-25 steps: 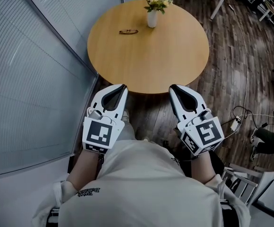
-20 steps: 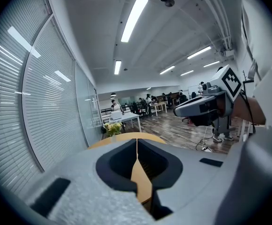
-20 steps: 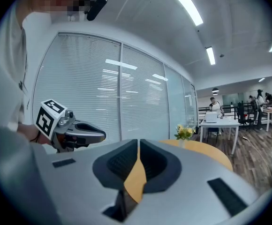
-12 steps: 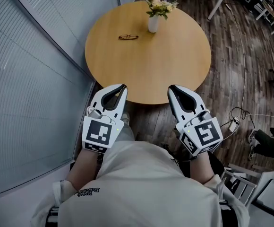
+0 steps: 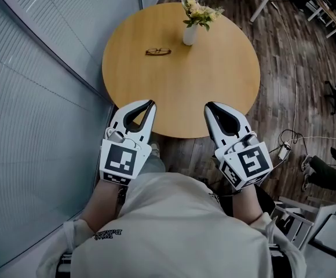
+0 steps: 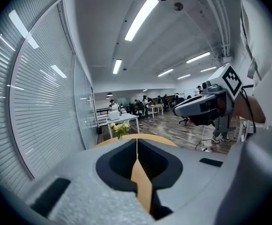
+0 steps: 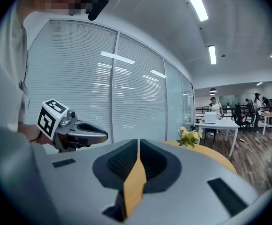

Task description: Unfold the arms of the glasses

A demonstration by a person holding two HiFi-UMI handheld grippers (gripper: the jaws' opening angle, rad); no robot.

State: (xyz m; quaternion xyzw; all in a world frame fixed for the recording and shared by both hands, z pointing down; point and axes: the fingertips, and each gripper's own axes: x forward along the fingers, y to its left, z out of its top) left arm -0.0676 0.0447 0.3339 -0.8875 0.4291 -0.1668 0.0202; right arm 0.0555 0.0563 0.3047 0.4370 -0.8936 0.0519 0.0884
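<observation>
A pair of folded glasses (image 5: 158, 51) with thin dark frames lies on the round wooden table (image 5: 214, 80), at its far left, near the vase. My left gripper (image 5: 150, 104) hovers over the table's near edge, jaws shut and holding nothing. My right gripper (image 5: 208, 106) hangs beside it at the same height, also shut and empty. Both are far short of the glasses. In the left gripper view the shut left gripper (image 6: 137, 138) points over the table; the right gripper view shows the shut right gripper (image 7: 139, 140) the same way.
A white vase of flowers (image 5: 192, 22) stands at the table's far side, just right of the glasses. A glass wall with blinds (image 5: 35, 80) runs along the left. Cables (image 5: 289, 141) and chair bases lie on the dark wood floor at the right.
The view has shifted slightly; the table and glasses sit a little lower and closer in the frame. Both grippers stay shut and keep their places by my body.
</observation>
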